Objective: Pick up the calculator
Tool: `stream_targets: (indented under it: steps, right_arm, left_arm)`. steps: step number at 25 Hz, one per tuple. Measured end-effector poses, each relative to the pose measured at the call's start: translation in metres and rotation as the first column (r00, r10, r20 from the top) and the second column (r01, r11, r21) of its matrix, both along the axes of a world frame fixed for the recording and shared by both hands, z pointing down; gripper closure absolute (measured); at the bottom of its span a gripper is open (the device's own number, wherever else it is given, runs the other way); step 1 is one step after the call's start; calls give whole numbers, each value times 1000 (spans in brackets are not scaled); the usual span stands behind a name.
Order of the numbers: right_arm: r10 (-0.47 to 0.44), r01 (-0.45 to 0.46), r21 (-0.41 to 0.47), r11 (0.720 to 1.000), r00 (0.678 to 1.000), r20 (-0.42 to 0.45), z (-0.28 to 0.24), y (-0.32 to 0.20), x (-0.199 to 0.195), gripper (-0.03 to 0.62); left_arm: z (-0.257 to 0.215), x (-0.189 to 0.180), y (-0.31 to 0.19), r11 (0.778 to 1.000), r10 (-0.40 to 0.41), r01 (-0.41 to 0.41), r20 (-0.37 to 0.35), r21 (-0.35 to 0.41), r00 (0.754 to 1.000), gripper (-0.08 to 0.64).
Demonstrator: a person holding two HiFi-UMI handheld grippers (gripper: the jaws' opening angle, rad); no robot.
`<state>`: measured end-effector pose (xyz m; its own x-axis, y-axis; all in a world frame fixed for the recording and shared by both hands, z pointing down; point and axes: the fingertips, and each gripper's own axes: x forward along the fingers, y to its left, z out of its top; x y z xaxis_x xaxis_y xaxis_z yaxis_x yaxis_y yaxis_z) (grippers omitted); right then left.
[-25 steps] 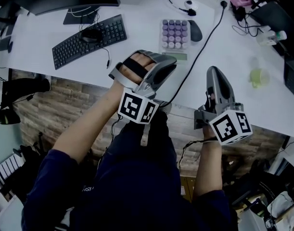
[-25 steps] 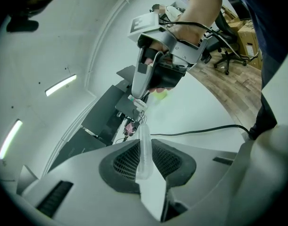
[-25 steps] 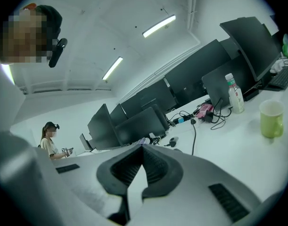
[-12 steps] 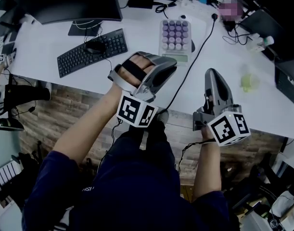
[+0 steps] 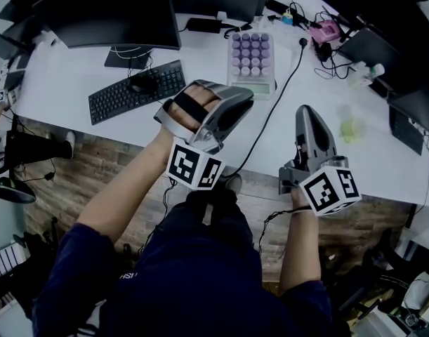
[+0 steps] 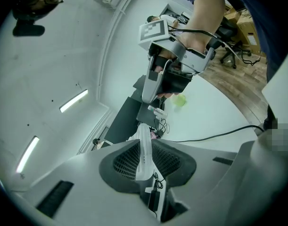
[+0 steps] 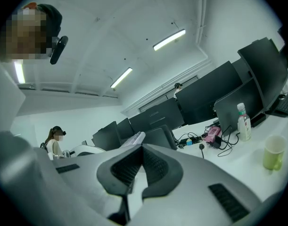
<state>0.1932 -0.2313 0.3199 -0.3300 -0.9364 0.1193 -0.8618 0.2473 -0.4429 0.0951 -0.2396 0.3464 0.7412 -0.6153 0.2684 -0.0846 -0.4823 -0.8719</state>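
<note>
The calculator (image 5: 252, 62), white with rows of purple keys, lies flat on the white desk (image 5: 60, 76) in front of the monitors in the head view. My left gripper (image 5: 242, 98) hovers over the desk's near edge, just short of the calculator and pointing at it. In the left gripper view its jaws (image 6: 143, 147) stand a narrow slit apart with nothing gripped. My right gripper (image 5: 307, 111) floats to the right, over bare desk, clear of the calculator. Seen in the right gripper view, its pads (image 7: 143, 147) meet with nothing between them.
A black keyboard (image 5: 137, 90) with a mouse (image 5: 142, 83) lies left of the calculator. A black cable (image 5: 270, 118) runs between the grippers. A green cup (image 5: 349, 128) and a bottle (image 7: 242, 122) stand right. Monitors (image 5: 123, 12) line the back. A person (image 7: 54, 142) sits far off.
Both grippers have risen a little above the desk edge. The head view now takes in more of the monitors, and the calculator sits slightly higher in the picture. Neither jaw gap has changed.
</note>
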Motion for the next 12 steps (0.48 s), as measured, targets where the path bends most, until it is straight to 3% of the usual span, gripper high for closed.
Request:
stream_targets:
  steps: [12]
  right_arm:
    - [8, -5, 67, 998, 999, -36, -45, -2, 1, 589]
  left_arm:
    - [-45, -8, -7, 998, -14, 17, -43, 54, 999, 465]
